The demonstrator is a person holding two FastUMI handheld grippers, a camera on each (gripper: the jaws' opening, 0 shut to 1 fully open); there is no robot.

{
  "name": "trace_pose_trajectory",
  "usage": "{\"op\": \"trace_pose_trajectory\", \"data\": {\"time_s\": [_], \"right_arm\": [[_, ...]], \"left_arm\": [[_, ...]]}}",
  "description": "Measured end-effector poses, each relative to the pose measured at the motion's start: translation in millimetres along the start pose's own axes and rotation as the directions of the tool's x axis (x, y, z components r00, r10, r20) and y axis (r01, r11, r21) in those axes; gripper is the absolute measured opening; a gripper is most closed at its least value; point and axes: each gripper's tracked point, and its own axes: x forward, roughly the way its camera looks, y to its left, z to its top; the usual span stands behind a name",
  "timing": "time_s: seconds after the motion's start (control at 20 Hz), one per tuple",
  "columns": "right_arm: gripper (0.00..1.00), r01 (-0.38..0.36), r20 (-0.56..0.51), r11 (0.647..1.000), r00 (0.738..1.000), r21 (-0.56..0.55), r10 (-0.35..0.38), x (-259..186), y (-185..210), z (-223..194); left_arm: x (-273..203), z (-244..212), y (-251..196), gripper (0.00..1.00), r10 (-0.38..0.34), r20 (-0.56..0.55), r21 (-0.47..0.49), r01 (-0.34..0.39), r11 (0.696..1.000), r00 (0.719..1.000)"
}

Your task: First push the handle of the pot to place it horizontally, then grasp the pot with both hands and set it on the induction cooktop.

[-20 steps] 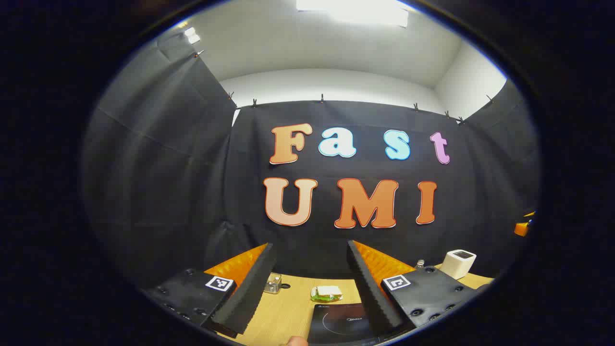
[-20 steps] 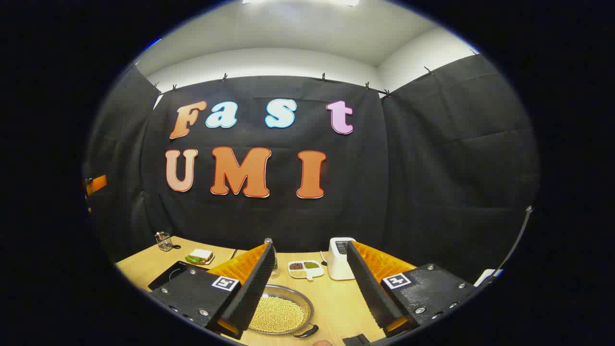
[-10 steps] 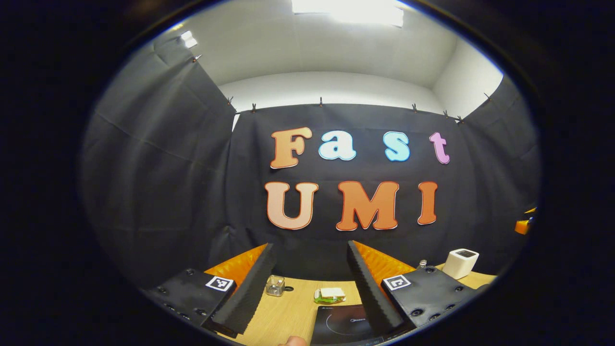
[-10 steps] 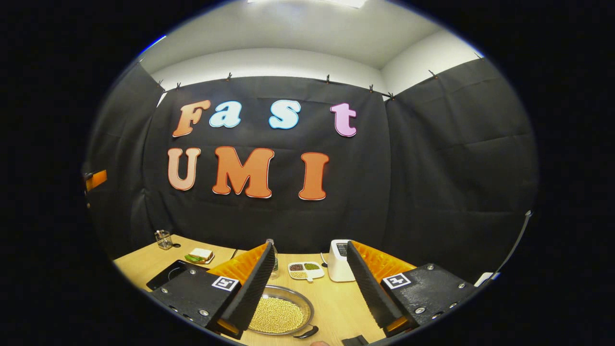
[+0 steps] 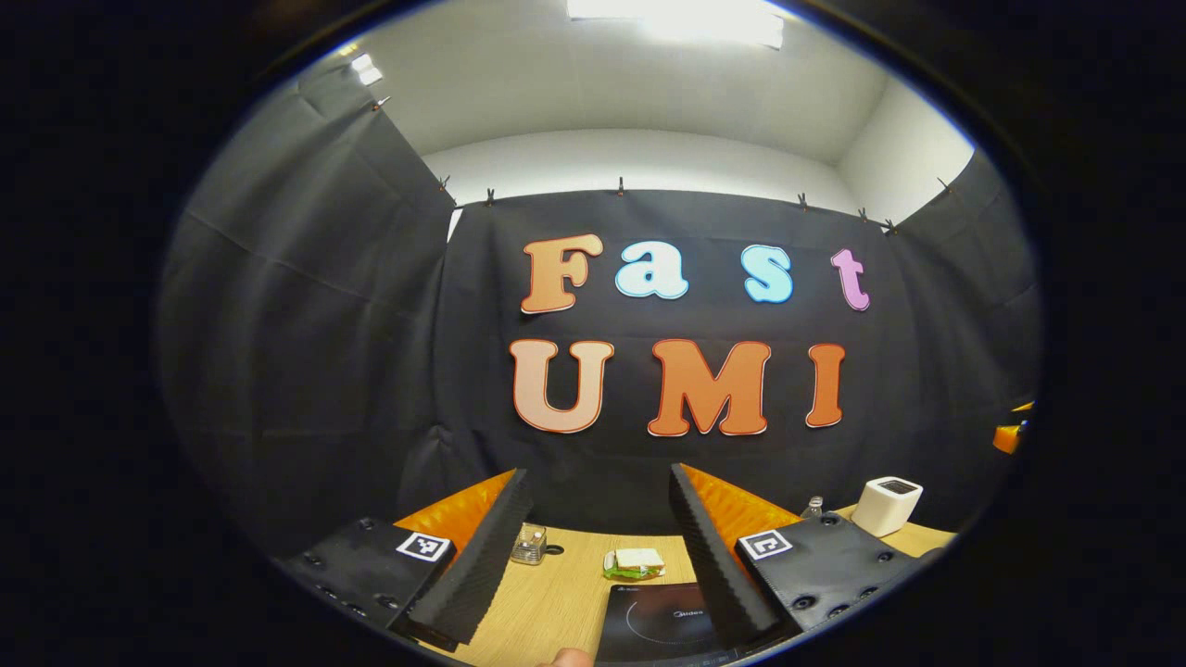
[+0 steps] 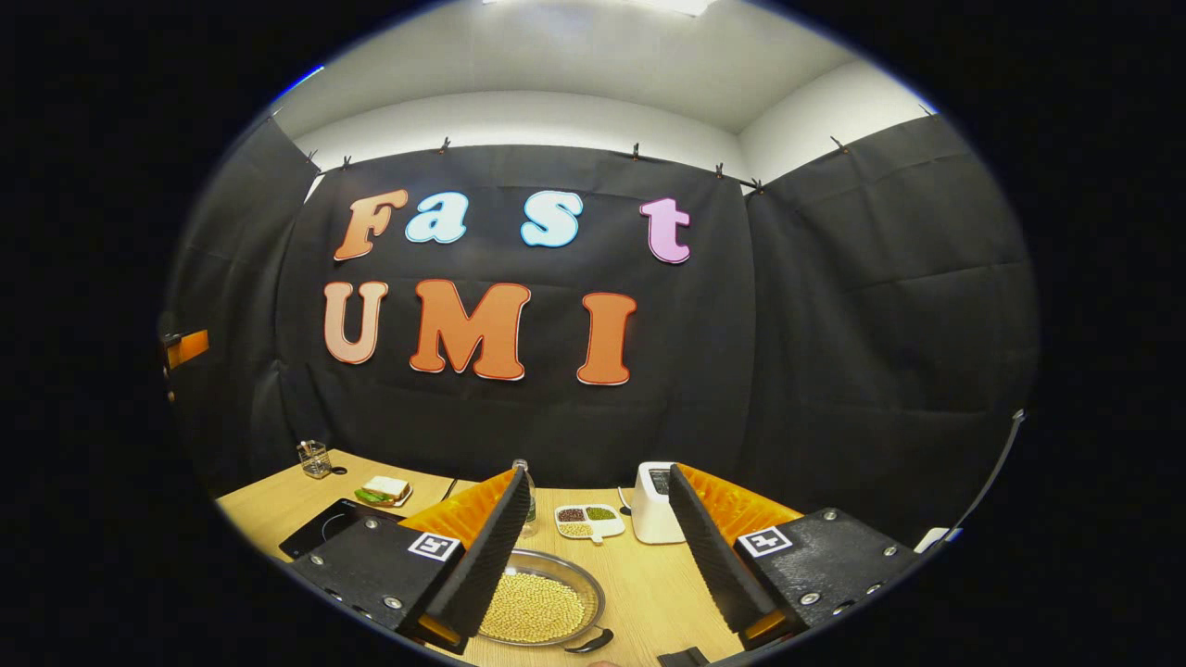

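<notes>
Between your right gripper's point(image 6: 600, 547) matt, ribbed black fingers point(image 6: 482, 565), the pot point(image 6: 542, 607) is showing shiny metal with a glossy black handle point(image 6: 593, 640). Beyond them the toaster point(image 6: 656, 500) is looking like smooth white plastic. Between your left gripper's point(image 5: 598, 547) fingers, the induction cooktop point(image 5: 660, 622) is gleaming glassy black on the pale wood-grain table point(image 5: 547, 602).

A small, illegible logo marks the induction cooktop point(image 5: 662, 625).
</notes>
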Motion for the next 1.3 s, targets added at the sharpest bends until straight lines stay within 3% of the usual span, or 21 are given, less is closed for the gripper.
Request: {"op": "trace_pose_trajectory", "data": {"time_s": [0.15,0.3,0.35,0.4,0.65,0.8,0.95,1.0,1.05,1.3], "right_arm": [[0.93,0.002,0.004,1.000,1.000,-0.007,-0.002,0.3,-0.9,-1.2],[0.86,-0.006,0.004,1.000,1.000,-0.010,0.006,-0.9,1.6,-4.3],[0.89,-0.010,0.001,1.000,1.000,-0.010,0.010,-0.1,1.9,-6.3],[0.80,-0.016,-0.003,1.000,1.000,-0.011,0.016,0.5,3.6,-8.9],[0.57,-0.055,-0.041,0.998,0.998,0.004,0.055,0.0,11.6,-26.2],[0.37,-0.052,-0.063,0.999,0.997,0.002,0.052,1.9,10.5,-38.6],[0.27,-0.071,-0.097,0.997,0.993,0.026,0.073,1.7,15.9,-54.7],[0.18,-0.080,-0.108,0.996,0.991,0.041,0.084,1.2,18.5,-60.0],[0.20,-0.084,-0.122,0.995,0.988,0.048,0.089,2.0,19.1,-66.7],[0.03,-0.077,-0.175,0.996,0.981,0.041,0.083,-0.9,13.4,-93.3]], "left_arm": [[-0.5,0.7,2.5,0.99,0.005,0.000,-0.004,-0.005,1.000,1.000],[0.9,0.1,3.2,0.99,0.007,0.002,-0.001,-0.007,1.000,1.000],[1.2,-0.4,1.7,0.98,0.006,0.001,-0.002,-0.006,1.000,1.000],[1.6,-0.8,0.7,0.99,0.005,-0.001,-0.003,-0.005,1.000,1.000],[2.2,-1.0,3.1,0.98,0.012,-0.006,-0.005,-0.012,1.000,1.000],[6.0,-3.8,1.5,0.98,0.013,-0.014,-0.008,-0.013,1.000,1.000],[6.8,-6.0,-1.2,0.98,0.014,-0.024,-0.008,-0.014,1.000,1.000],[7.4,-6.7,-3.3,0.98,0.010,-0.029,-0.009,-0.011,1.000,1.000],[7.7,-8.1,-4.7,0.98,0.007,-0.034,-0.011,-0.007,1.000,0.999],[6.8,-7.8,-7.4,0.99,0.009,-0.036,-0.008,-0.009,1.000,0.999]]}}
